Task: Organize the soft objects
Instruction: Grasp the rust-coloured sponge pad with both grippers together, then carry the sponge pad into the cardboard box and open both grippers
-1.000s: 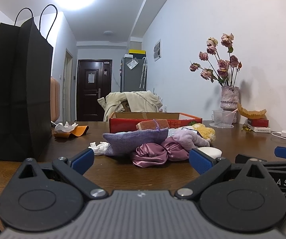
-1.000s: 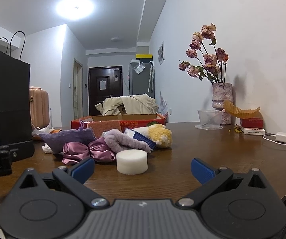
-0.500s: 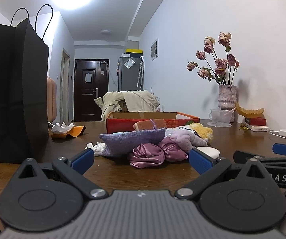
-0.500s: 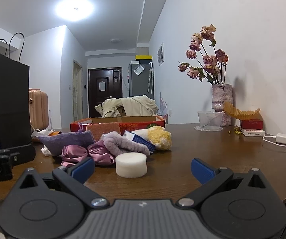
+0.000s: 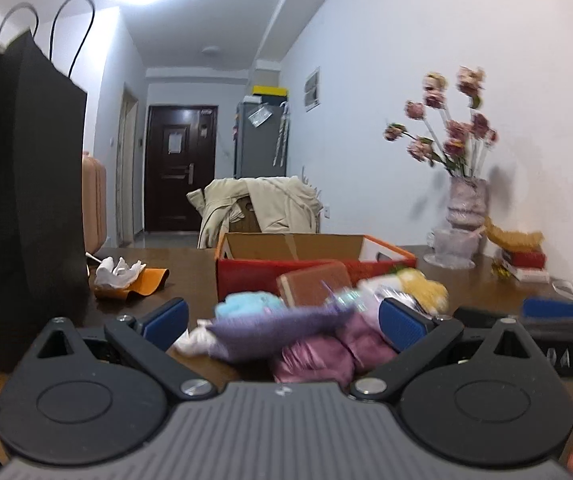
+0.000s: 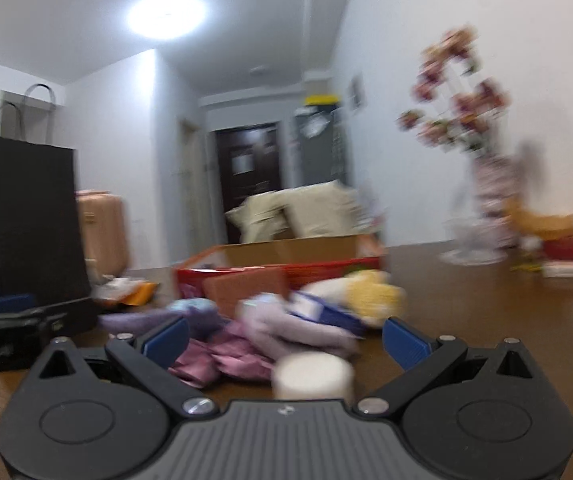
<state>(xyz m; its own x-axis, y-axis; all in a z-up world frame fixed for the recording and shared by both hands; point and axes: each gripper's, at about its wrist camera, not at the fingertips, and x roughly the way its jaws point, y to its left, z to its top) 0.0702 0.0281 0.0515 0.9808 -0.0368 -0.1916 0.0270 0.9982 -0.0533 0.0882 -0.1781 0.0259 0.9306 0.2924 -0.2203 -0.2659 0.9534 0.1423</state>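
Note:
A heap of soft things lies on the brown table: a purple pouch (image 5: 274, 330), pink satin scrunchies (image 5: 318, 360), a light blue cloth (image 5: 246, 304), a yellow plush (image 5: 426, 286) and a brown sponge (image 5: 314, 282). My left gripper (image 5: 284, 320) is open, its jaws on either side of the heap's near edge. My right gripper (image 6: 286, 338) is open, with a white foam puck (image 6: 312, 374) just in front of it and the scrunchies (image 6: 222, 360) and a lilac cloth (image 6: 298, 330) behind. An open red cardboard box (image 5: 306, 254) stands behind the heap.
A tall black paper bag (image 5: 18, 200) stands at the left. A white tissue on an orange pad (image 5: 126, 276) lies beside it. A vase of dried roses (image 5: 466, 208), a plastic cup and a red box stand at the right by the wall. A chair with a beige jacket (image 5: 258, 208) is beyond the table.
Both grippers have risen and moved forward toward the heap; the box's inside now shows. Both views are motion-blurred. Both grippers stay open.

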